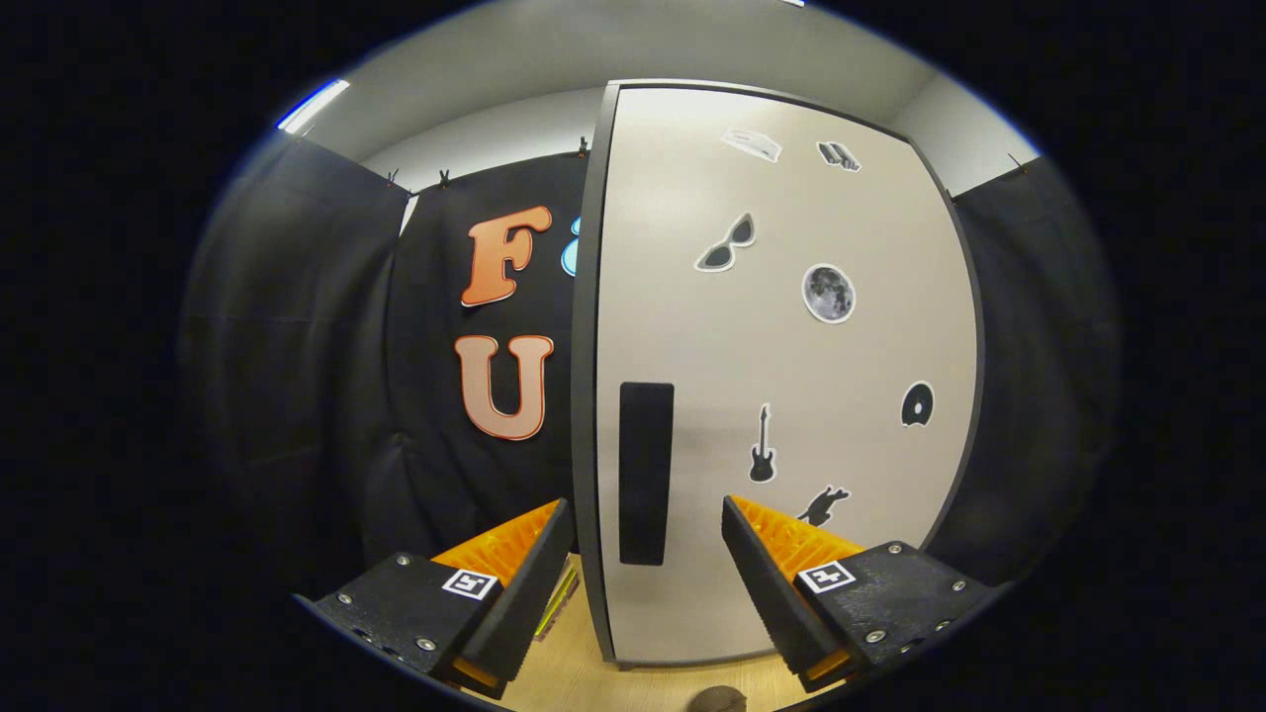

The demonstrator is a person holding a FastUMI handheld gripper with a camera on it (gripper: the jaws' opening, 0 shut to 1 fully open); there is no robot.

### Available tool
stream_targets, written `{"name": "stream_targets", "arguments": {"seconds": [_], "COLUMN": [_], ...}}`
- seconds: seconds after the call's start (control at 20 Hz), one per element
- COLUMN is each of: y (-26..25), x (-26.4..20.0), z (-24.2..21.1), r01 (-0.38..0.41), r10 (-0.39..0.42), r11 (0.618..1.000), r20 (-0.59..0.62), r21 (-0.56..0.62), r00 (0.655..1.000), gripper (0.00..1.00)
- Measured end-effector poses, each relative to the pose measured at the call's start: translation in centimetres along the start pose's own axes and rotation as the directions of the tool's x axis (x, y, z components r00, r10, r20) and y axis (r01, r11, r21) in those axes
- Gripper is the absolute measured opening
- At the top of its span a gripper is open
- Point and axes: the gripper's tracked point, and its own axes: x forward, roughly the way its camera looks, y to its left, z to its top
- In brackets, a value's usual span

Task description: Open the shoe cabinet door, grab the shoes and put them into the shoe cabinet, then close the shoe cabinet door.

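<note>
Gripper [648, 554] is hovering with fingers spread apart, straddling the dark handle [646, 473] of the closed cabinet door [791, 396] just ahead. Risk: fingers closing off-centre, slipping off the shallow handle.

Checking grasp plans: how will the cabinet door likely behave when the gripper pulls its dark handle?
The cabinet door looks like a flat, stiff panel, so it should probably swing, not flex. The open gripper straddles the slim handle; its smooth face may slip.

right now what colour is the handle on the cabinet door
Black, a tall vertical handle on the pale beige door, clearest in the gripper view.
</note>
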Motion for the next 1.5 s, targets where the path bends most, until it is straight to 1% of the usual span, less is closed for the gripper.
{"name": "stream_targets", "arguments": {"seconds": [0.2, 0.3, 0.4, 0.45, 0.6, 0.65, 0.8, 0.95, 1.15, 1.5], "y": [0.3, 0.6, 0.5, 0.4, -0.2, -0.2, -0.3, -0.6, -1.0, -2.7], "x": [2.4, 3.3, 3.9, 4.2, 4.6, 4.7, 4.5, 3.6, 1.0, -3.1], "z": [-0.3, -0.6, -0.8, -0.8, -0.6, -0.7, -0.7, -0.8, -0.8, -0.9], "r01": [0.010, 0.007, 0.016, 0.023, 0.038, 0.034, 0.025, 0.039, 0.054, 0.047], "r10": [-0.010, -0.007, -0.015, -0.022, -0.037, -0.033, -0.024, -0.037, -0.051, -0.043], "r11": [1.000, 1.000, 1.000, 1.000, 0.999, 0.999, 0.999, 0.998, 0.994, 0.992], "r20": [-0.004, -0.016, -0.026, -0.027, -0.026, -0.032, -0.031, -0.039, -0.041, -0.037], "r21": [0.003, 0.001, 0.009, 0.009, 0.016, 0.027, 0.033, 0.051, 0.093, 0.117], "r00": [1.000, 1.000, 1.000, 0.999, 0.999, 0.999, 0.999, 0.999, 0.998, 0.998], "gripper": [0.93, 0.88, 0.73, 0.61, 0.48, 0.39, 0.35, 0.29, 0.29, 0.28]}}
